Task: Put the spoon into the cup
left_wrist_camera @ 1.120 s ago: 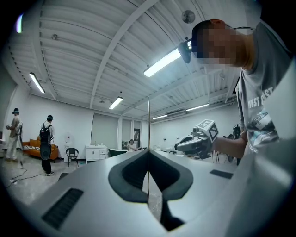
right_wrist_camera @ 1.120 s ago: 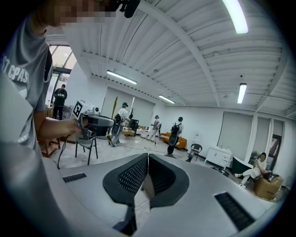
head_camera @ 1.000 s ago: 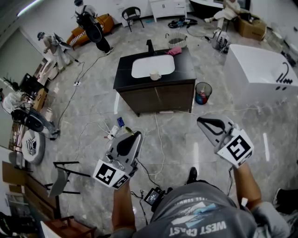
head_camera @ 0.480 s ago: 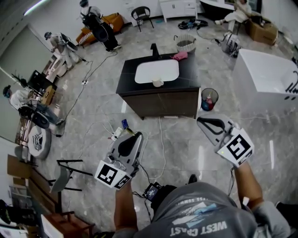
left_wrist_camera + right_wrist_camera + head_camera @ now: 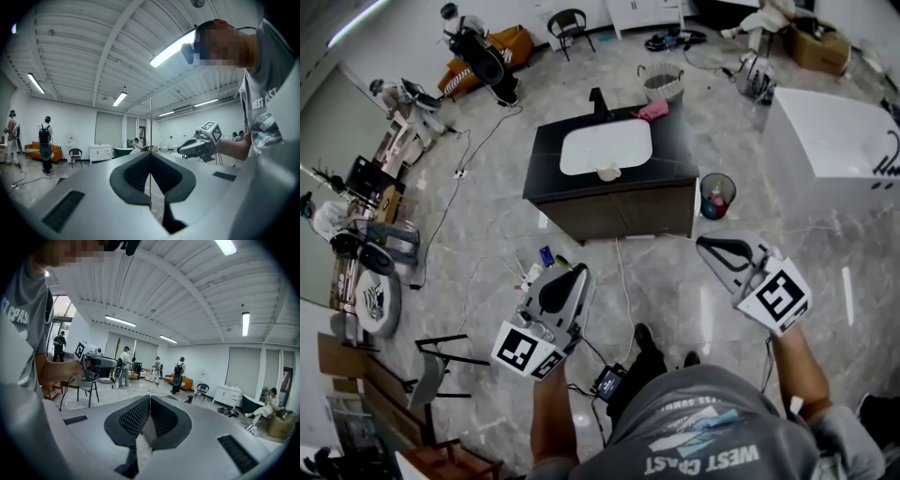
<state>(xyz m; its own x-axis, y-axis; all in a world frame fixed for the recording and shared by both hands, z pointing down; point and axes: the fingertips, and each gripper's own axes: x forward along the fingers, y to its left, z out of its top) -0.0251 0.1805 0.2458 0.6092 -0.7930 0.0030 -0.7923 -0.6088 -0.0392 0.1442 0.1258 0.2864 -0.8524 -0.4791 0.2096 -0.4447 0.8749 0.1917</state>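
In the head view a small pale cup [image 5: 607,172] stands on the black vanity counter [image 5: 675,141], at the front rim of the white sink basin [image 5: 605,144]. I cannot make out a spoon in any view. My left gripper [image 5: 574,273] is held over the floor, well short of the vanity, jaws shut and empty. My right gripper [image 5: 704,246] is level with it to the right, also shut with nothing in it. In the left gripper view the pads [image 5: 140,171] meet edge to edge; the right gripper view's pads [image 5: 138,418] do likewise.
A black faucet [image 5: 598,97] and a pink cloth [image 5: 652,110] sit on the counter. A small bin [image 5: 715,194] stands by the vanity's right side, a white bathtub [image 5: 834,150] further right. Cables [image 5: 623,281] cross the marble floor. A folding stool [image 5: 441,361] is at left. People stand far back.
The vanity has shifted slightly left and up in the head view as the person stepped; a foot now shows ahead of the body. Both grippers stay shut in much the same pose.
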